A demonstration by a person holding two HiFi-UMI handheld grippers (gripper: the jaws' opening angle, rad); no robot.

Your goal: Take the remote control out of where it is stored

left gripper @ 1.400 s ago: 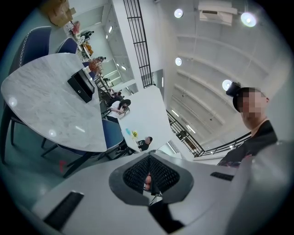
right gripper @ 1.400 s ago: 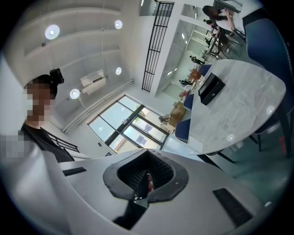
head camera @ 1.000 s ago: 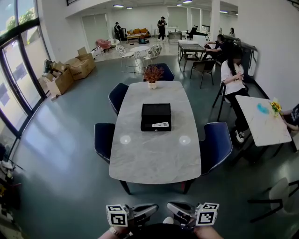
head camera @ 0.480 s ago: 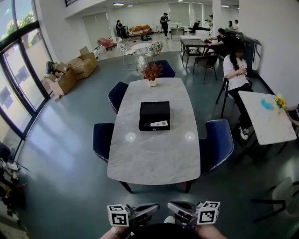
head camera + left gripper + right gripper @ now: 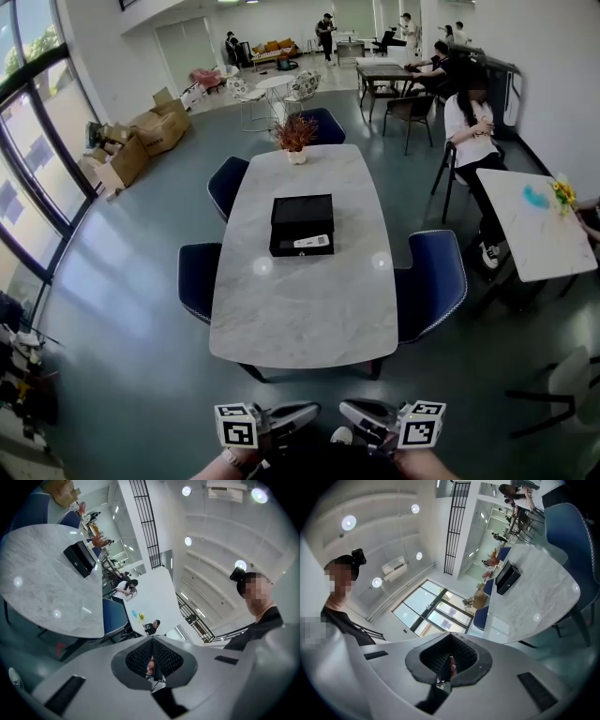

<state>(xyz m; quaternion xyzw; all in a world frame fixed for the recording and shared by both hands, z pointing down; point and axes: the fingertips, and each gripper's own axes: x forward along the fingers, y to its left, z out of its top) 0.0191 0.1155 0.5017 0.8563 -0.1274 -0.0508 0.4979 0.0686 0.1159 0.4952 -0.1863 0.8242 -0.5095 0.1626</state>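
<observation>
Marble table (image 5: 305, 314), blue chairs (image 5: 429, 281) alongside; remote control (image 5: 312, 241) lies at the black box's (image 5: 301, 214) near edge, well apart from left gripper (image 5: 315, 410) and right gripper (image 5: 343, 410), fingers pressed together.

Left gripper (image 5: 305, 412) and right gripper (image 5: 354, 411) have edged nearer the table (image 5: 300, 319)

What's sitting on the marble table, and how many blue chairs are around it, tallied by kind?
Black box: 1
Remote control: 1
Potted plant: 1
Blue chairs: 4
Total: 7
</observation>
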